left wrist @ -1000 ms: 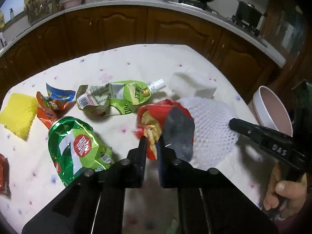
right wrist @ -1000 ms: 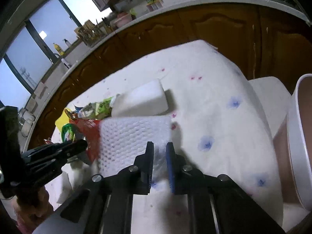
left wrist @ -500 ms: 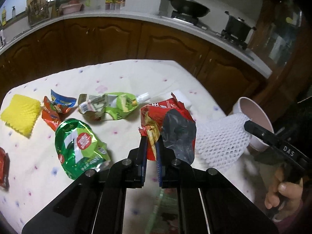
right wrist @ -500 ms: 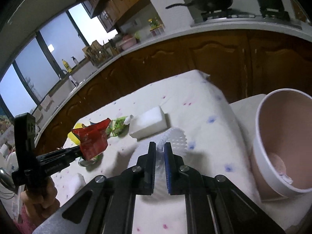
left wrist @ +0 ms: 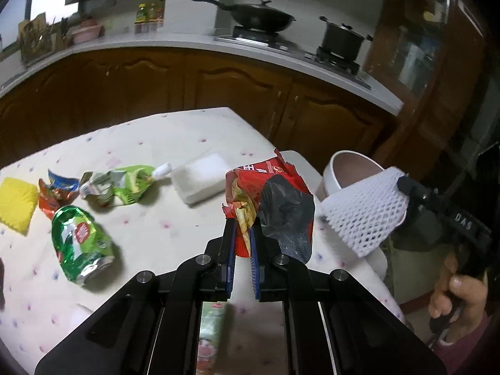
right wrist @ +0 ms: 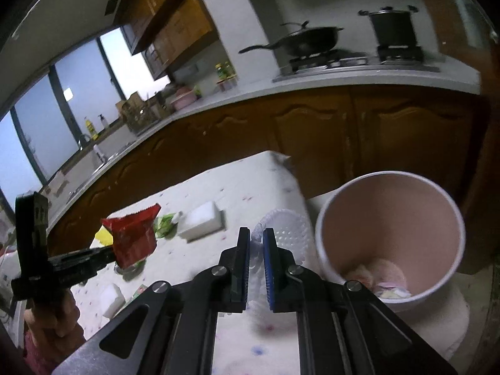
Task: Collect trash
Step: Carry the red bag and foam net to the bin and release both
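Observation:
My left gripper (left wrist: 242, 229) is shut on a torn red snack wrapper (left wrist: 268, 193) with a silver lining, held up above the table; the same red wrapper (right wrist: 134, 237) shows in the right wrist view. My right gripper (right wrist: 256, 234) is shut on a white foam net sleeve (right wrist: 281, 234), which hangs beside the rim of the pink-lined waste bin (right wrist: 387, 240). In the left wrist view the foam net (left wrist: 365, 212) hangs in front of the bin (left wrist: 343, 168). Some scraps lie at the bin's bottom.
On the spotted tablecloth (left wrist: 150, 143) lie a white sponge block (left wrist: 200, 181), a green spouted pouch (left wrist: 122, 184), a green crumpled bag (left wrist: 81, 240), a red-blue wrapper (left wrist: 54, 190) and a yellow foam pad (left wrist: 17, 206). Brown cabinets (left wrist: 218, 93) stand behind the table.
Both grippers have risen and moved right toward the bin. The red wrapper and the foam net have come up off the tablecloth with them.

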`<state>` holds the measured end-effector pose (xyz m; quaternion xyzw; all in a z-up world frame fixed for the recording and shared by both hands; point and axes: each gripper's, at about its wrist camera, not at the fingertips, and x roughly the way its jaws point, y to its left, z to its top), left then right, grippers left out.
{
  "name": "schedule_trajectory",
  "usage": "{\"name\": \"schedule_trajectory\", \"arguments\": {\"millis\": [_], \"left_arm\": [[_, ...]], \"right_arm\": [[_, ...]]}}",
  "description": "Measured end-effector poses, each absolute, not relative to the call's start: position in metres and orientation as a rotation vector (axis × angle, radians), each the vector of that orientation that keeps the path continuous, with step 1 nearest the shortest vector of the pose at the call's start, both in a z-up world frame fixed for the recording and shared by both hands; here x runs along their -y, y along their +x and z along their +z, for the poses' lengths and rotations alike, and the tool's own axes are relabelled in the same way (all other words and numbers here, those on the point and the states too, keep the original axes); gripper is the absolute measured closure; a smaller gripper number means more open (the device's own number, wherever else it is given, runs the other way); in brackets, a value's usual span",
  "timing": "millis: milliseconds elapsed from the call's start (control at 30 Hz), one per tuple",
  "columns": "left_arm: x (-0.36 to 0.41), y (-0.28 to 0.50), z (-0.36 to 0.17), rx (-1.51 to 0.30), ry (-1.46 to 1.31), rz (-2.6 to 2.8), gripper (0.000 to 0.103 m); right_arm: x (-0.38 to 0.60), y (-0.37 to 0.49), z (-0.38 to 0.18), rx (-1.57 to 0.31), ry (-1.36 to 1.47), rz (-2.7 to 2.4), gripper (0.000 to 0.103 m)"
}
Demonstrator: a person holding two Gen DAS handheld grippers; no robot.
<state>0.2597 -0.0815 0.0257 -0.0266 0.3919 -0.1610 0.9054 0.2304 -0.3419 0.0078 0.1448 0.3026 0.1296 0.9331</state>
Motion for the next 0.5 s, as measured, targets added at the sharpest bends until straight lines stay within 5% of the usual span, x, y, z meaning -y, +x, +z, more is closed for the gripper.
{"name": "schedule_trajectory", "arguments": {"millis": [500], "left_arm": [[0.146, 0.255, 0.037, -0.798, -0.009, -0.430, 0.096]], "right_arm": [[0.406, 0.206, 0.026, -0.511, 0.330, 0.119, 0.095]]}}
